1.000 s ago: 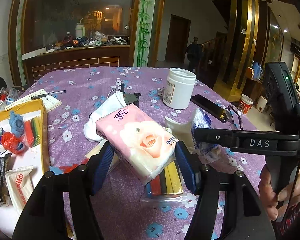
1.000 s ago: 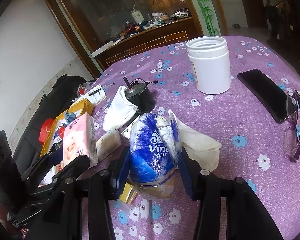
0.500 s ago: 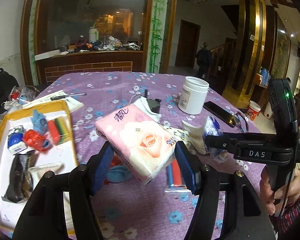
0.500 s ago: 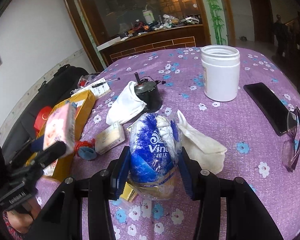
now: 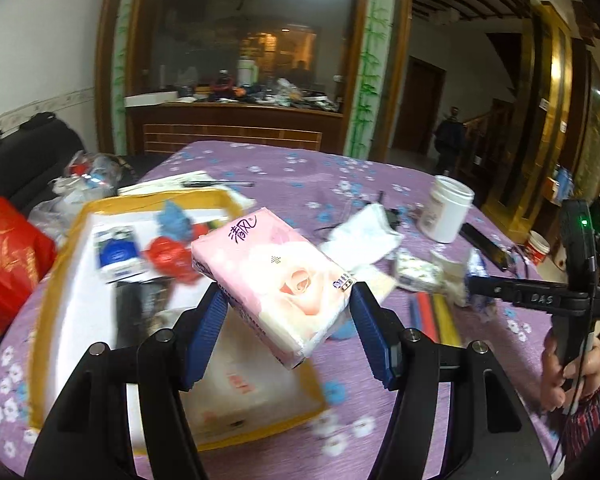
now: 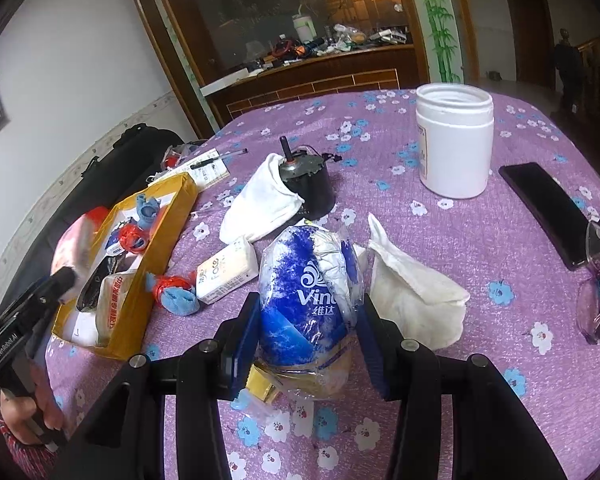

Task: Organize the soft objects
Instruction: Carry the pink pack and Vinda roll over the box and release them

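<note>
Pink tissue pack (image 5: 276,276), a soft rectangular plastic-wrapped brick printed with a pale rose, sits clamped between the blue ribbed pads of the left gripper (image 5: 286,316). It is held tilted in the air above the near right part of a shallow yellow-rimmed cardboard tray (image 5: 60,264). Inside the tray lie crinkly packets, a red wrapped bundle (image 5: 168,256) and a blue cloth piece (image 5: 174,220), all blurred in this view.

In the right wrist view, the right gripper (image 6: 306,340) is closed around a rounded blue and white tissue roll (image 6: 308,292) in glossy, wrinkled film, its blue pads pressing both sides. The roll's lower end is close to the purple flowered tablecloth (image 6: 480,248); whether it touches is unclear. Just beside it on the right lies a rumpled cream cloth (image 6: 412,292) with a stitched edge. To the left lie a small white tissue packet (image 6: 226,274) and a red and blue bundle (image 6: 174,292), close to the tray's outer wall.

Farther back, a limp white sock (image 6: 260,200) leans against a dark metal motor (image 6: 306,184) with an upright shaft. Behind and to the right stands an open white plastic jar (image 6: 454,140), smooth and cylindrical. A flat black phone (image 6: 544,208) and purple-tinted glasses (image 6: 598,280) lie near the right edge.
</note>
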`<move>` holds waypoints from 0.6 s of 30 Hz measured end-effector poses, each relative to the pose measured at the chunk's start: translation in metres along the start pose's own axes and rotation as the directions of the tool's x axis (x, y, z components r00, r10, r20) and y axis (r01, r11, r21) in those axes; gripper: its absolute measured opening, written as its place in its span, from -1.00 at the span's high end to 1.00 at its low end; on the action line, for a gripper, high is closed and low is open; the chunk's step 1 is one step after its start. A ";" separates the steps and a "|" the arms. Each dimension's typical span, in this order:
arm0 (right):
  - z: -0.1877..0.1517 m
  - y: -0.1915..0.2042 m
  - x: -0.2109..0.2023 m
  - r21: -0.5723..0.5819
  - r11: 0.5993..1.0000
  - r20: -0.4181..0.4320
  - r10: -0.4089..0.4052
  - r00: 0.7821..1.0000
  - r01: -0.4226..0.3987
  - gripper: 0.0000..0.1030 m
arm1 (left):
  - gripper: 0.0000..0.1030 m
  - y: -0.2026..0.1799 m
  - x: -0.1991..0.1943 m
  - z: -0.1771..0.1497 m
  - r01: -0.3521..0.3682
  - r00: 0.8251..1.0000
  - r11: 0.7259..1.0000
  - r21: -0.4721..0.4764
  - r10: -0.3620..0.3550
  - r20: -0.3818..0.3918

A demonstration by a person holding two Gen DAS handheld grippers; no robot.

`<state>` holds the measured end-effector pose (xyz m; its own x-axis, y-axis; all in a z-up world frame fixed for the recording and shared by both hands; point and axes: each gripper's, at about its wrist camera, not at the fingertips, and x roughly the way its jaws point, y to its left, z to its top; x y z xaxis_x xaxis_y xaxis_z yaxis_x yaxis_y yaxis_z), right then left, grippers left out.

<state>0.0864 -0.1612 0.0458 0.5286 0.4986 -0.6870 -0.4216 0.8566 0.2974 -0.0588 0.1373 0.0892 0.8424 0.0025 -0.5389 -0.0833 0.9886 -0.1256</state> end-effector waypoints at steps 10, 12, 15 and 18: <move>0.002 0.037 0.002 -0.021 0.999 -0.020 0.041 0.999 -0.042 0.07 | -0.22 0.066 -0.012 -0.015 -0.113 0.993 0.991 -0.077 0.111 -0.027; 0.002 0.050 0.004 -0.035 0.997 -0.030 0.062 0.998 -0.063 0.07 | -0.22 0.075 -0.011 -0.019 -0.123 0.992 0.988 -0.092 0.120 -0.037; 0.004 0.074 0.010 -0.057 0.994 -0.047 0.093 0.995 -0.096 0.08 | -0.22 0.085 -0.010 -0.025 -0.136 0.990 0.985 -0.104 0.132 -0.048; 0.007 0.095 0.013 -0.079 0.990 -0.056 0.114 0.992 -0.118 0.08 | -0.22 0.094 -0.008 -0.029 -0.143 0.989 0.983 -0.117 0.137 -0.058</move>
<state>0.0583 -0.0728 0.0696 0.4351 0.5849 -0.6845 -0.5381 0.7785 0.3231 -0.0884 0.2262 0.0575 0.7910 0.1290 -0.5981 -0.2645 0.9535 -0.1442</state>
